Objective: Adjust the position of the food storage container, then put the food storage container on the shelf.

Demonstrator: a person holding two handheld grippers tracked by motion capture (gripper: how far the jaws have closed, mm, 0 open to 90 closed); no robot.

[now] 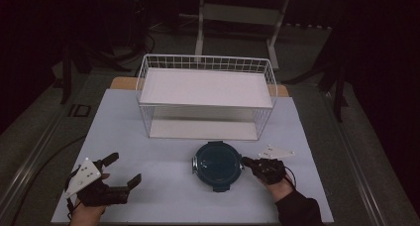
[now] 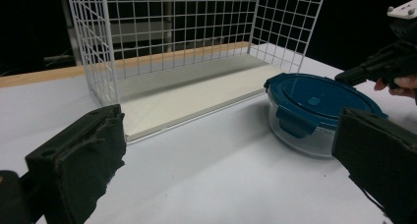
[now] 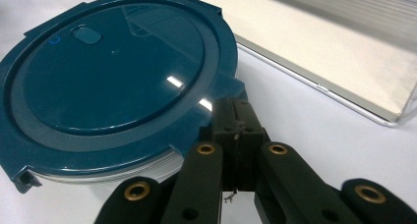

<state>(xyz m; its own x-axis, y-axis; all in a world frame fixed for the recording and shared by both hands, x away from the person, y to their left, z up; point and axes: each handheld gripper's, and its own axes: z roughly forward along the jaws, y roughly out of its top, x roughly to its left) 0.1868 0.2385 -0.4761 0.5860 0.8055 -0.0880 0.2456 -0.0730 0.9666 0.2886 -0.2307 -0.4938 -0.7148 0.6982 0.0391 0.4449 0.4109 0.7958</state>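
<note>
- The round glass container [image 1: 217, 166] with a dark blue clip-on lid [image 3: 113, 71] stands on the pale table [image 1: 163, 196], just in front of the white wire rack [image 1: 206, 94] and a little right of the rack's middle.
- The right gripper [image 1: 246, 162] sits at the container's right side; its two black jaws are pressed together with nothing between them, and their tips lie at the lid's rim, next to the side clip [image 3: 231, 86]. Whether they actually touch the rim cannot be told.
- The left gripper [image 1: 122, 169] rests well to the left of the container, near the table's front edge, its padded jaws spread wide and empty.
- Seen from the left gripper, the container sits between the rack's lower shelf [image 2: 196, 94] and the right-hand jaw.
</note>
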